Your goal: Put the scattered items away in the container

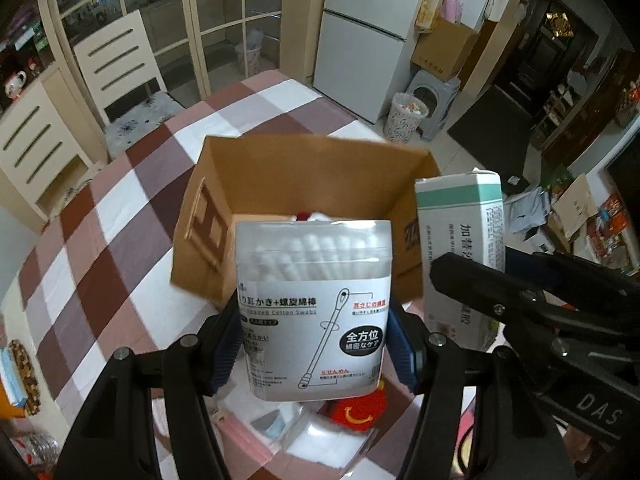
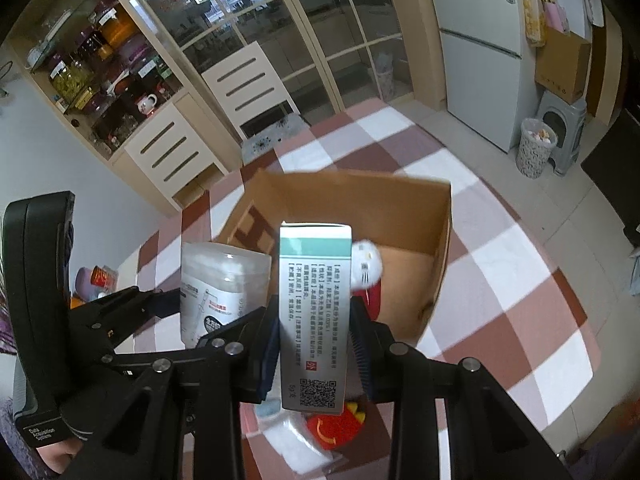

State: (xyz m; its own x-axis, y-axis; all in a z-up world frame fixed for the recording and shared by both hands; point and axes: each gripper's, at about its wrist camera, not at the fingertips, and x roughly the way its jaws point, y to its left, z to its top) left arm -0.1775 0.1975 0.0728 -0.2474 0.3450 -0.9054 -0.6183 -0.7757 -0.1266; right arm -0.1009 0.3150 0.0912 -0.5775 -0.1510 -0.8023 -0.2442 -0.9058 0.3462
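- While the left hand-held gripper clamps the cotton swab tub and the right hand-held gripper clamps the medicine carton, both hang just before the cardboard box.
- Carry each over the rim, then release low.

A table covered by a checked cloth of brown, pink and white squares is seen. An open cardboard box is set on it, and nearer the camera lie a clear plastic packet and a red carton.
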